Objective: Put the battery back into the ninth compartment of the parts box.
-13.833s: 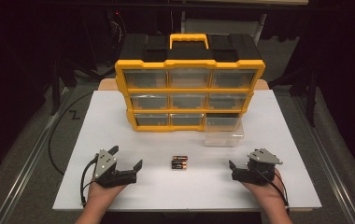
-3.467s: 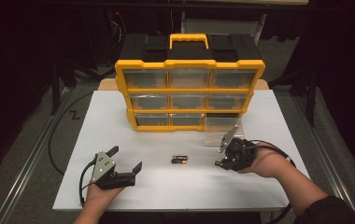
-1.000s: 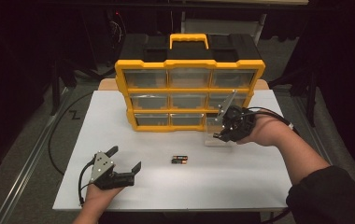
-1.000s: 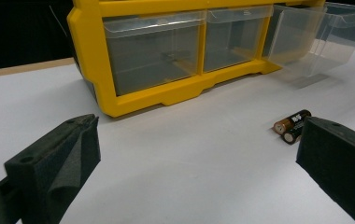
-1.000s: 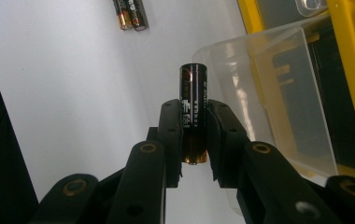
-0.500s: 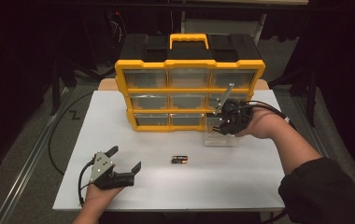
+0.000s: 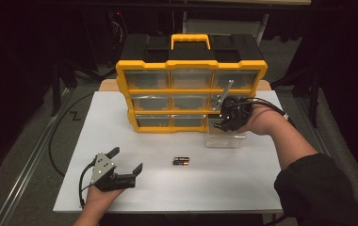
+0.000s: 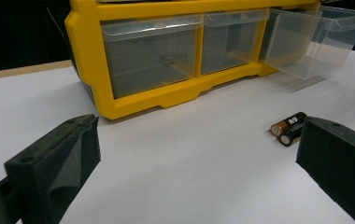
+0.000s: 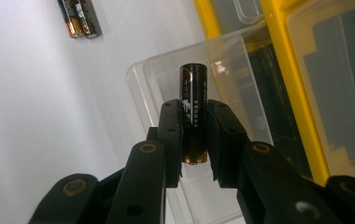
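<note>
**Jaws clamp one battery above the clear bin**

Jaws of the right gripper (image 9: 194,140) are nearly closed and pinch a single battery (image 9: 193,112) by its lower half, one pad on each side, so the upper half sticks out beyond the tips. In the right gripper view the battery lies along the line of the jaws, its dark end pointing away and its metal end down between the pads. Behind it lies the clear bin (image 9: 166,79), an open plastic drawer out of its slot, resting on the table (image 9: 26,116); the battery is over the bin's open top, and whether it touches the plastic cannot be told.

From the high view, the right gripper (image 7: 228,117) hangs over the bin (image 7: 225,140), which sits on the table just in front of the lower right corner of the yellow organizer (image 7: 191,89). The organizer stands upright with three rows of clear drawers and a handle on top.

Two more batteries (image 7: 181,161) lie side by side, touching, on the white table near its middle, well apart from the bin.

The left gripper (image 7: 123,162) rests at the near left of the table, jaws wide apart and grasping nothing. In its own view the pair of batteries (image 8: 288,129) lies beside its right jaw, not between the pads.
</note>
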Motion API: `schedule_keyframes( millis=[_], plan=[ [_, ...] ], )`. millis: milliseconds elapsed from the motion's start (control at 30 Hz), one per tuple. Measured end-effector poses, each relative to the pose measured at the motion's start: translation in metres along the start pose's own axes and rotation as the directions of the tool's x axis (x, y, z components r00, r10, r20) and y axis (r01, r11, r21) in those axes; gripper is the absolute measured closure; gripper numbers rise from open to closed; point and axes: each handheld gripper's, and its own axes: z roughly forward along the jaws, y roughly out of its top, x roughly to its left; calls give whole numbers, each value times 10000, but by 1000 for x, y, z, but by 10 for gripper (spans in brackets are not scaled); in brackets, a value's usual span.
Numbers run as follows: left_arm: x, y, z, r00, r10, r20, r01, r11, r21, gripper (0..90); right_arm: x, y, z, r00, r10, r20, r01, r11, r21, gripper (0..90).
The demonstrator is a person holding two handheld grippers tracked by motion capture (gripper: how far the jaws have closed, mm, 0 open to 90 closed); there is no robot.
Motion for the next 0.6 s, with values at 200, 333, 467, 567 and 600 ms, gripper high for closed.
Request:
schedule_keyframes(
  millis=[200,333,467,567,600],
  plan=[
    [0,0,-1,10000,-2,19,2,10000,-9,3,-3,4,1,10000,-51,54,50,9999,135,787],
    [0,0,-1,10000,5,-12,-5,10000,-52,4,-4,6,2,10000,-24,83,22,9998,172,780],
    [1,0,-1,10000,5,-16,-6,10000,-52,3,-3,6,1,9989,430,-168,-431,9990,-98,585],
    [0,0,0,10000,4,3,-4,10000,-28,3,1,5,0,9994,285,-172,-286,9996,-20,542],
    [0,0,0,10000,19,16,-19,10000,-11,4,3,5,-1,9996,251,-137,-250,9997,42,534]
  ],
)
